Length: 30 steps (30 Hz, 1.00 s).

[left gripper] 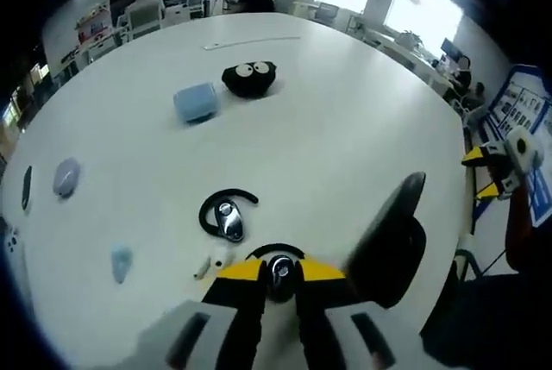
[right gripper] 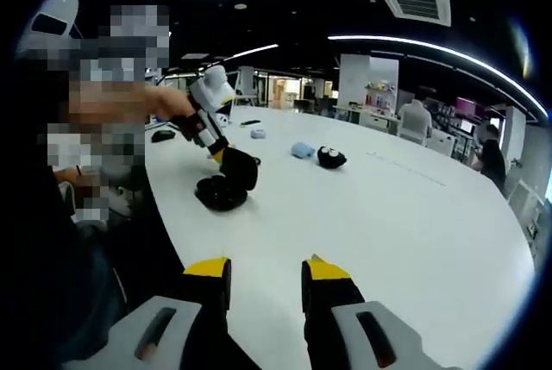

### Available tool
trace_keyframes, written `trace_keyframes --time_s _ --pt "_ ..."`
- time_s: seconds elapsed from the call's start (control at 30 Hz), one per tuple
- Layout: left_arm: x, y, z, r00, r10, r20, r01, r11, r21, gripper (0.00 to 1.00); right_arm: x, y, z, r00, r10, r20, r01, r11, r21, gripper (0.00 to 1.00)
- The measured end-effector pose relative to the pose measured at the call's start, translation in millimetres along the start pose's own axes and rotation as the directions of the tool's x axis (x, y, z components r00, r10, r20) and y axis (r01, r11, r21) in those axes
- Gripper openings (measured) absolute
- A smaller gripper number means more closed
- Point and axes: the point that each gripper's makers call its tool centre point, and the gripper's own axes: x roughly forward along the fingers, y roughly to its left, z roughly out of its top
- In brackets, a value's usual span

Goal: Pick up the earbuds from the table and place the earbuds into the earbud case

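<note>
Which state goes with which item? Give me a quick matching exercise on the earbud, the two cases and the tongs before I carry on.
Things:
1. hooked earbud
2. black earbud case
3. blue case
4. right tongs

States:
A. open, nothing between them
B. lid raised, beside the left tongs
C. lying flat on the table, just beyond the left tongs' tips
D. far across the table, next to a black toy with eyes

Pairs: 1-C, 2-B, 3-D, 4-A
</note>
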Motion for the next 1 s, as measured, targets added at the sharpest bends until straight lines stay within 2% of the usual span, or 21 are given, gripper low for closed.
trace_keyframes --time_s 0.2,0.33,0.63,0.83,1.0 --pt "0.3 1.5 -0.7 1.0 -0.005 0.012 0.006 1.0 -0.014 0.15 -1.4 -0.6 0.7 1.0 -0.006 0.006 0.006 1.0 -0.001 0.31" --pt "-2.9 0.9 -1.6 0.999 -0.024 0.042 0.025 0.999 -0.033 0.15 -1.5 1.5 1.0 1.0 -0.004 0.008 0.004 1.0 0.001 0.31" --pt "-33.2 -4.4 -2.1 0.99 -0.024 0.139 0.034 0.997 -0.065 0.15 1.6 8.9 2.3 1.0 0.002 0.006 -0.002 1.0 -0.005 0.3" --pt "-59.5 -27.7 -0.5 0.977 -0.047 0.208 0.059 0.997 -0.05 0.15 1.2 16.0 5.2 1.0 0.006 0.013 -0.005 1.0 -0.01 0.3" --pt "-65.2 -50.5 2.4 0.969 -0.081 0.233 0.088 0.996 -0.02 0.15 -1.9 22.8 5.8 1.0 0.007 0.018 -0.007 1.0 -0.015 0.3"
